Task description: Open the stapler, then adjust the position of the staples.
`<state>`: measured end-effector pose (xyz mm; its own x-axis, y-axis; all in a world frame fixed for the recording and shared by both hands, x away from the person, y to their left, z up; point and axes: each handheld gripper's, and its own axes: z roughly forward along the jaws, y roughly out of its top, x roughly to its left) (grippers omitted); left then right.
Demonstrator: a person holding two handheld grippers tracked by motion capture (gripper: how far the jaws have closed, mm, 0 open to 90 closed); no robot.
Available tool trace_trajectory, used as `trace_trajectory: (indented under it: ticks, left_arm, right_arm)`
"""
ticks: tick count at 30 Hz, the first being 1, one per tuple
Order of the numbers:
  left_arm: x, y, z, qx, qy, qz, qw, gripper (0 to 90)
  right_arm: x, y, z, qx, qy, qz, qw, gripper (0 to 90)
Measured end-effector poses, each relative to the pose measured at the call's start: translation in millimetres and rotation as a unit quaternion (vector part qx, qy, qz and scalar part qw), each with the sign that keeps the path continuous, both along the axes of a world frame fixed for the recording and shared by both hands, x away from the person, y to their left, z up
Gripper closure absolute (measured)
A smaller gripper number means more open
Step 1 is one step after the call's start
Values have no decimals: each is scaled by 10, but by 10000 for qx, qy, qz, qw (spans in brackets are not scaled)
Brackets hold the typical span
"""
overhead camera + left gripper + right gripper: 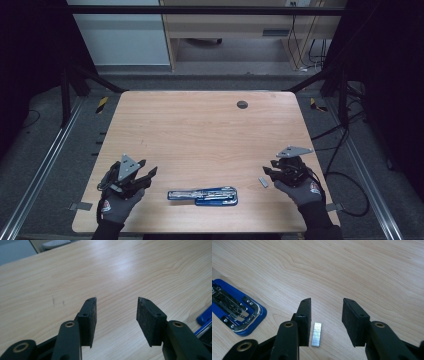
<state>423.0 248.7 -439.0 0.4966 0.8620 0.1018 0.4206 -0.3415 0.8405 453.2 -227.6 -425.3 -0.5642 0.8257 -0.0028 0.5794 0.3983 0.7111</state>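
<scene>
Your right gripper (326, 312) hangs low over the bench (200, 130) near its right edge, toward the front right corner. Its jaws stand apart with nothing clamped, and the pads press on nothing. Between them, lying flat on the wood close to one pad, is a small strip of staples (316, 334); in the high view that staple strip (263, 182) sits just beside your gloved right hand (300, 192).

Your left gripper (117, 315) is over the front left part of the bench, near the left edge. Its jaws are also spread wide, with bare wood between them and nothing held. Your left hand (117, 205) comes in from the front edge.

The blue stapler (202, 195) lies opened out flat, its metal channel facing up, close to the front edge about midway between your two grippers and clear of both. A dark round grommet (242, 104) sits near the back edge.
</scene>
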Motion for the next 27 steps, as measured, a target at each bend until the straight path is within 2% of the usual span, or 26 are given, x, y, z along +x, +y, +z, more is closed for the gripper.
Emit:
trace_trajectory:
  ticks: [4,8,10,12,14,20,25,27]
  left_arm:
    - [-28,96,-69,-5,57,98,9999,508]
    - [-47,171,-133,-53,116,181,9998,507]
    - [-42,211,-169,-30,151,217,9996,507]
    - [-39,219,-184,-63,171,243,9995,508]
    - [-23,238,-221,-70,227,307,9992,512]
    - [-25,254,-260,-59,265,345,9990,512]
    - [-32,259,-255,-22,239,375,9990,511]
    - [-35,254,-259,1,240,368,9990,511]
  right_arm:
    - [17,5,-5,18,44,-30,10000,604]
    - [33,40,-7,-52,182,-54,9998,617]
    - [53,58,-18,10,365,-75,9993,639]
    - [54,74,-28,8,358,-107,9993,641]
    - [77,91,-74,-131,341,-129,9992,652]
    - [68,138,-191,-230,490,-274,9982,711]
    - [77,177,-306,-235,595,-300,9975,726]
    - [96,179,-346,-326,606,-234,9974,731]
